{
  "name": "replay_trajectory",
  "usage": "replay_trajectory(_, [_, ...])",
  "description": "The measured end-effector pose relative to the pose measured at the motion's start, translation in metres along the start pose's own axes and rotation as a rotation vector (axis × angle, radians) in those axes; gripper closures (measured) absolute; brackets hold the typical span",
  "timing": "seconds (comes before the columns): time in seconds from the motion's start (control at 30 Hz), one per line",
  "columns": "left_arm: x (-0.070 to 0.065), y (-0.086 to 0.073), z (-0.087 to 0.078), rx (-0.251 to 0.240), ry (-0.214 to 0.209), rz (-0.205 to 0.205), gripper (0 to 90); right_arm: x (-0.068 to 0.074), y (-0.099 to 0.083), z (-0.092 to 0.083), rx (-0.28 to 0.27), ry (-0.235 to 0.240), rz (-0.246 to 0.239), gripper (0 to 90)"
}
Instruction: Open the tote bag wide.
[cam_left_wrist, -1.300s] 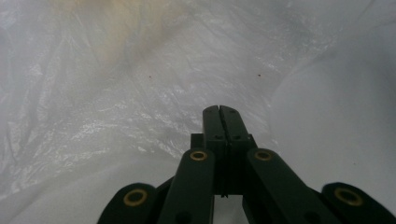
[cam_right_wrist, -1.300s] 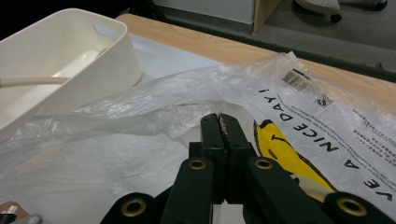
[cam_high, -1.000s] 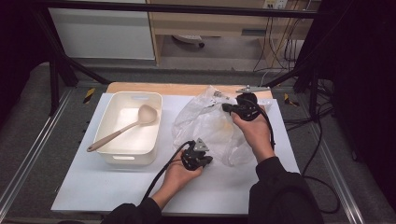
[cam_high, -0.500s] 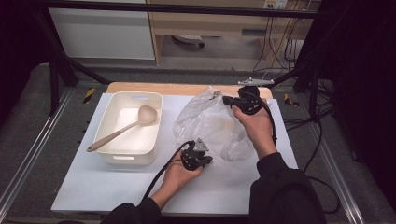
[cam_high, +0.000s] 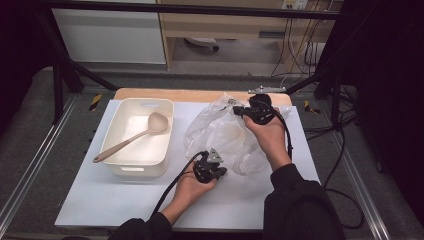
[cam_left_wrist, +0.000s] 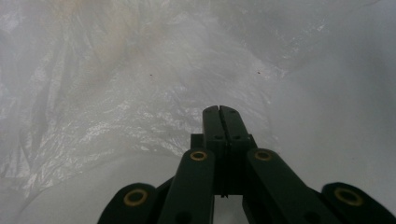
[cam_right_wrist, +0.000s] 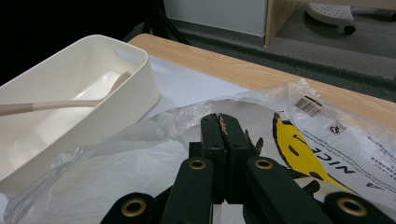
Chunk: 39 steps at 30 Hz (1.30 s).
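A crumpled clear plastic bag (cam_high: 220, 135) lies on the white mat, right of centre. My left gripper (cam_high: 223, 172) sits at the bag's near edge. In the left gripper view its jaws (cam_left_wrist: 223, 109) are pressed together with the hazy film (cam_left_wrist: 116, 102) drawn up to their tips. My right gripper (cam_high: 236, 111) is at the bag's far edge, jaws pointing left. In the right gripper view its tips (cam_right_wrist: 219, 116) are shut on a raised fold of the bag (cam_right_wrist: 140, 154), next to a yellow printed label (cam_right_wrist: 299, 154).
A white plastic basin (cam_high: 165, 107) stands on the left of the mat with a beige ladle (cam_high: 130, 140) leaning in it; both also show in the right gripper view, basin (cam_right_wrist: 140, 70) and ladle (cam_right_wrist: 60, 105). Wooden table edge (cam_high: 190, 95) lies beyond. Metal frame rails flank the table.
My right gripper has shifted slightly toward the far edge of the table, taking the bag's far edge with it. The left gripper has stayed put.
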<state>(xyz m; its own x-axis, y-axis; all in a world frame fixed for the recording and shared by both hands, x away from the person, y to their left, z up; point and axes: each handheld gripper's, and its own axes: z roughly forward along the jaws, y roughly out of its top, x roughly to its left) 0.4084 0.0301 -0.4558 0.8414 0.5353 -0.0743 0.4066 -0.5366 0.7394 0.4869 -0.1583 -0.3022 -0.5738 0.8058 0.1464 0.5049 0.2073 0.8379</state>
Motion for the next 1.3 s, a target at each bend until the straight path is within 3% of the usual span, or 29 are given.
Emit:
replay_trajectory(0.33, [0.007, -0.009, -0.017, -0.005, 0.026, -0.004, 90.0, 0.012, -0.004, 0.007, 0.023, 0.01, -0.014, 90.0])
replay_trajectory(0.53, [0.007, -0.013, -0.033, -0.02, 0.024, -0.027, 90.0, 0.019, -0.005, 0.013, 0.034, 0.015, -0.02, 90.0])
replay_trajectory(0.7, [0.001, -0.009, -0.056, -0.064, 0.016, -0.031, 90.0, 0.02, -0.007, 0.016, 0.039, 0.017, -0.009, 90.0])
replay_trajectory(0.9, [-0.001, 0.002, -0.094, -0.125, 0.02, -0.026, 90.0, 0.027, -0.004, 0.018, 0.041, 0.025, -0.011, 90.0])
replay_trajectory(1.0, [0.003, 0.006, -0.11, -0.151, 0.009, -0.045, 90.0, 0.03, -0.004, 0.019, 0.044, 0.026, -0.017, 90.0])
replay_trajectory(1.17, [0.009, 0.013, -0.131, -0.16, 0.047, -0.024, 90.0, 0.031, -0.006, 0.018, 0.048, 0.025, -0.023, 90.0])
replay_trajectory(1.3, [0.02, 0.015, -0.144, -0.174, 0.072, -0.039, 90.0, 0.029, -0.008, 0.017, 0.054, 0.021, -0.019, 90.0])
